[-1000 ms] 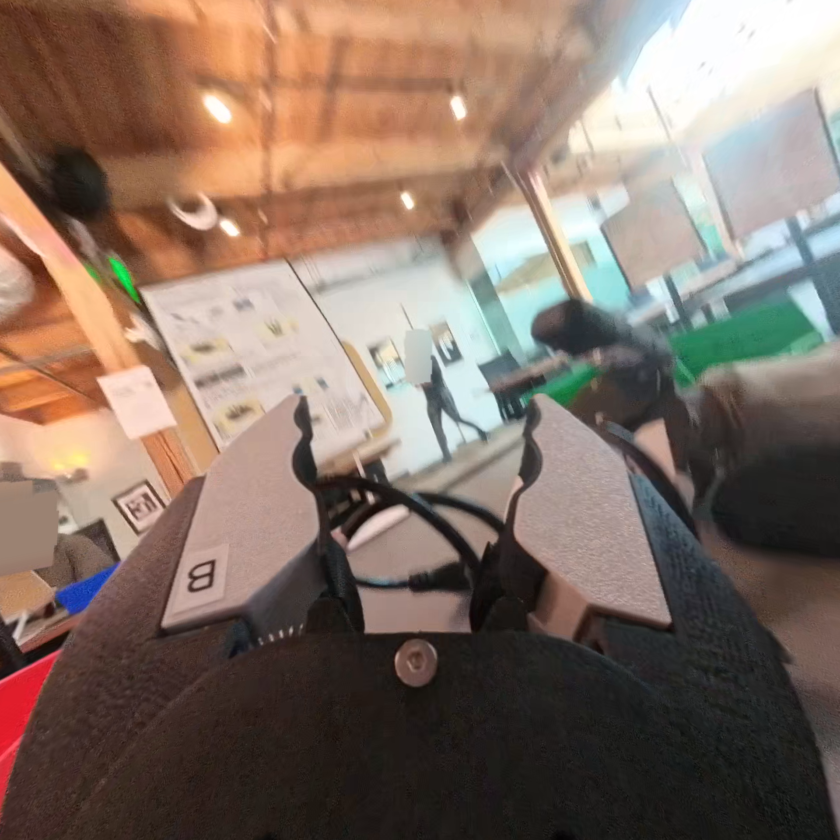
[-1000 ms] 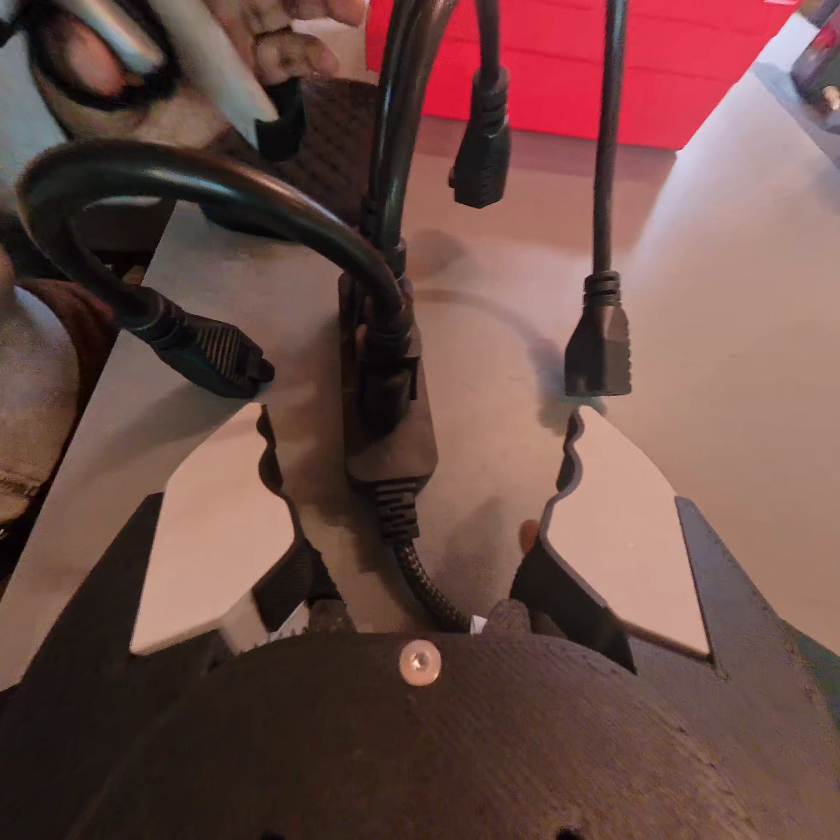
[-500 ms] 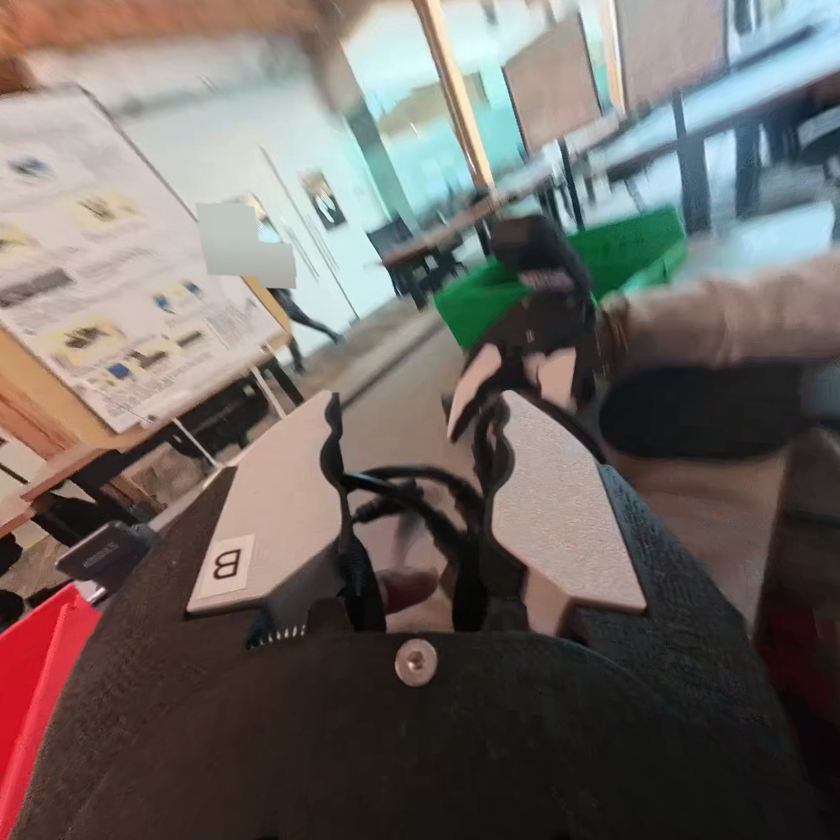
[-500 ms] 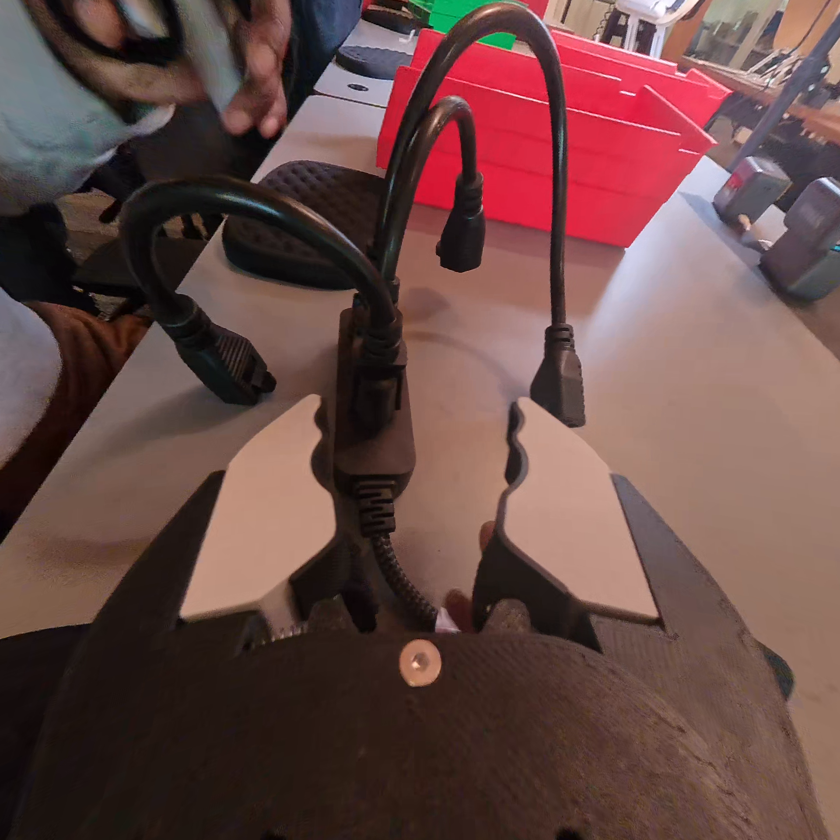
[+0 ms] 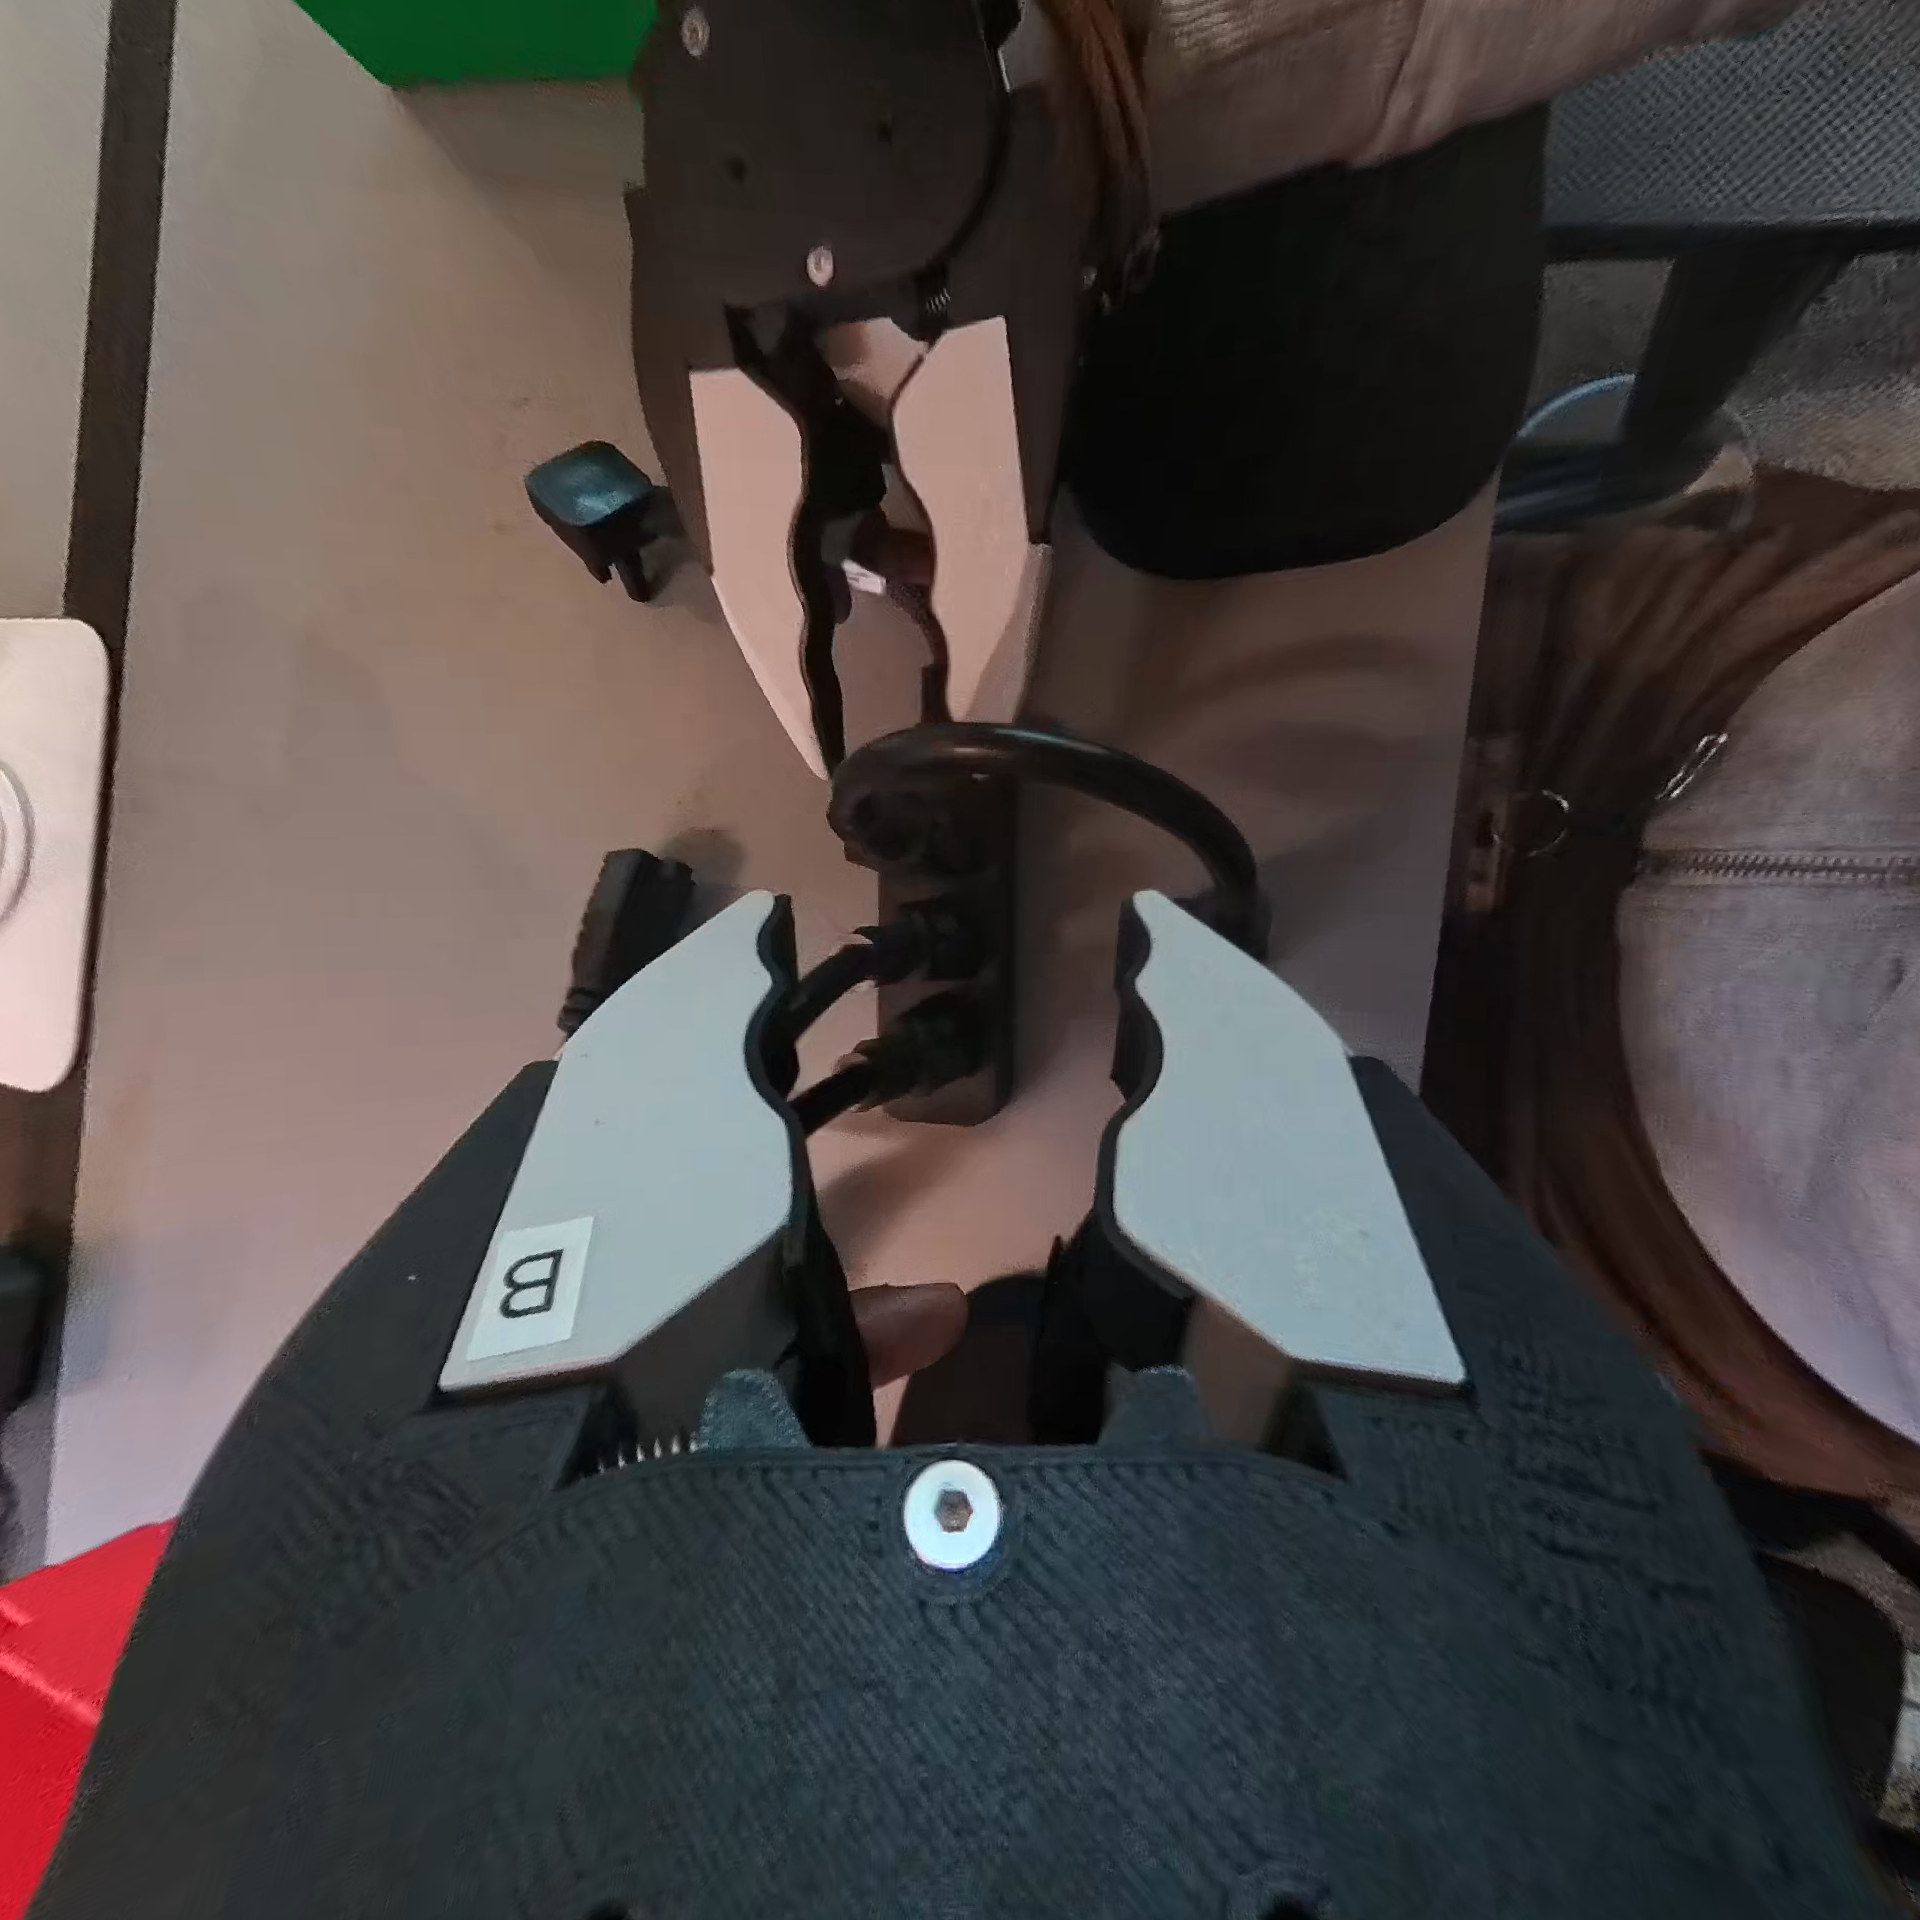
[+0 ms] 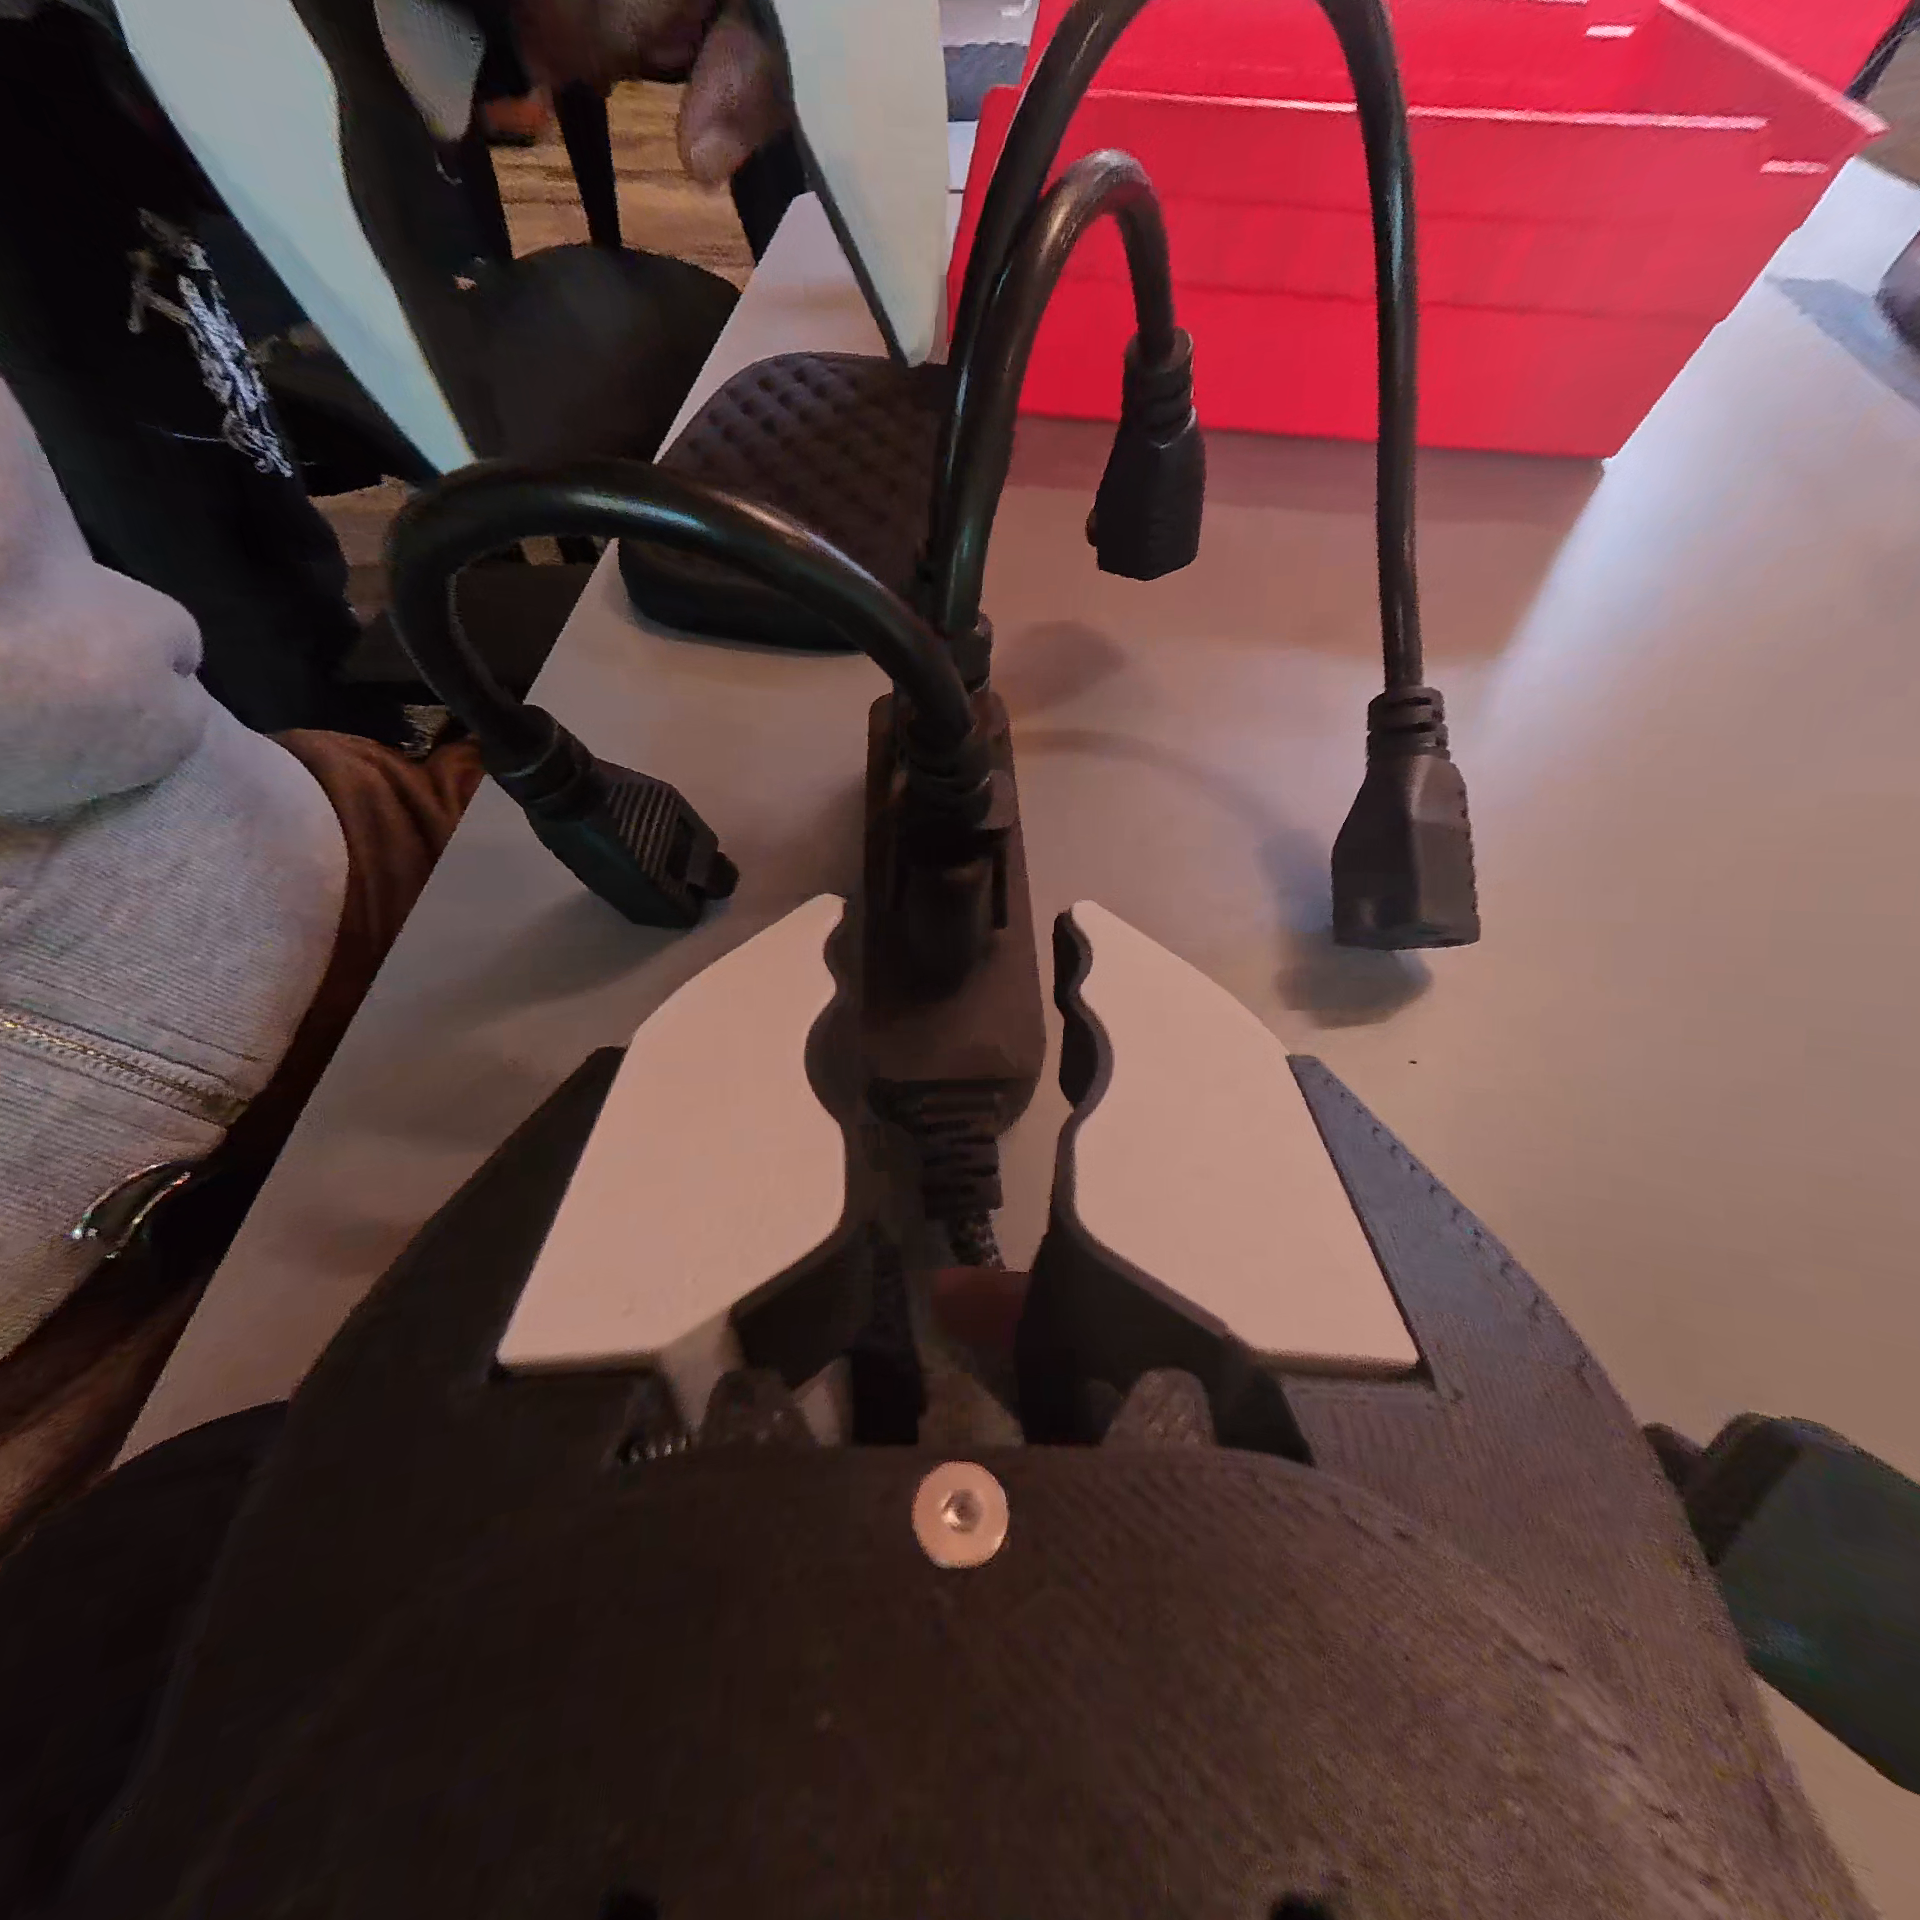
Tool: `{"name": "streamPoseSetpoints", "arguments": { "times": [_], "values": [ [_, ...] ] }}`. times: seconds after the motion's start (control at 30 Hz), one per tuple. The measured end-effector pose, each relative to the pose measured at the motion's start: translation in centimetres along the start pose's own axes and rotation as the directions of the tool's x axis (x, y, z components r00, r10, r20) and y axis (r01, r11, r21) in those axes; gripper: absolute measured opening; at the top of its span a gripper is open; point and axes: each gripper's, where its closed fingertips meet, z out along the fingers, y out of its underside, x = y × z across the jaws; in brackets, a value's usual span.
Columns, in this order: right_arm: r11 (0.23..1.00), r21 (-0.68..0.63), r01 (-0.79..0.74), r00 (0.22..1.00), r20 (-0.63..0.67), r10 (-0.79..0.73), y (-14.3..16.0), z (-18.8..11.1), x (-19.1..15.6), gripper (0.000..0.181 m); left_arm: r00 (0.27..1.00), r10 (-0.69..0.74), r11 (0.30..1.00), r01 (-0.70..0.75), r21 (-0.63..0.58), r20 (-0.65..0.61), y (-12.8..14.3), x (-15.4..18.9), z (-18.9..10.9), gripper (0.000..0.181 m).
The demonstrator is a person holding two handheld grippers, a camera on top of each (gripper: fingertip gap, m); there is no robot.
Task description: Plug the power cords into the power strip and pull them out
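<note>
A black power strip lies on the grey table with three black cords plugged in. The cords arch up to loose ends at the left, middle and right. My right gripper is shut on the near end of the strip, fingers against its sides. It also shows in the left wrist view. My left gripper is open and empty, hanging above the far end of the strip and pointing down. Its white fingers show at the top of the right wrist view.
A red bin stands at the back of the table with a black textured pad beside it. A green bin and a white flat object sit at the table's edges. The person's lap is close on the left. My hands' fingertips stand some 8 centimetres from each other.
My left gripper swung from pointing out into the room to pointing down over the strip, jaws still open. My right gripper's jaws closed in from wide open onto the strip's end.
</note>
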Motion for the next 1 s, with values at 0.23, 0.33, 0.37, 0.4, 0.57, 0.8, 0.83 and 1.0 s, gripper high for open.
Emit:
{"name": "streamPoseSetpoints", "arguments": {
  "times": [0.23, 0.33, 0.37, 0.4, 0.57, 0.8, 0.83, 1.0],
  "values": [
    [0.995, -0.101, 0.021, 1.000, 0.002, -0.021, 1.3, 0.7, -0.4, 0.045, 0.991, 0.132, 0.985, -0.130, -0.113, 0.005, 0.1, -1.2, 1.9, 0.044],
    [0.993, -0.116, 0.026, 1.000, -0.007, -0.027, 1.6, 0.9, -0.3, 0.045, 0.997, 0.074, 0.992, -0.074, -0.099, -0.002, 0.3, -0.8, 3.3, 0.040],
    [0.992, -0.123, 0.028, 1.000, -0.005, -0.029, 1.7, 1.0, -0.3, 0.046, 0.999, 0.034, 0.996, -0.034, -0.084, -0.004, 0.3, -0.8, 3.8, 0.039],
    [0.990, -0.135, 0.032, 0.999, -0.002, -0.032, 1.9, 1.1, -0.4, 0.046, 1.000, -0.001, 0.997, 0.001, -0.072, -0.001, 0.2, -0.8, 4.2, 0.038],
    [0.989, -0.148, 0.028, 0.999, -0.015, -0.030, 2.1, 1.3, -0.2, 0.043, 0.994, -0.104, 0.994, 0.103, 0.036, 0.041, -0.5, -1.5, 5.0, 0.025],
    [0.975, -0.221, 0.036, 0.999, -0.027, -0.044, 3.2, 1.9, 0.1, 0.050, 0.979, -0.133, 0.989, 0.121, 0.083, 0.152, -0.2, -2.3, 5.4, 0.013],
    [0.974, -0.222, 0.039, 0.999, -0.029, -0.046, 3.2, 2.0, 0.1, 0.047, 0.979, -0.117, 0.992, 0.106, 0.073, 0.167, -0.2, -2.3, 5.6, 0.013],
    [0.970, -0.236, 0.052, 0.998, -0.030, -0.060, 3.3, 2.3, 0.2, 0.045, 0.990, -0.006, 1.000, 0.009, -0.021, 0.142, 0.1, -2.2, 5.9, 0.015]
  ]
}}
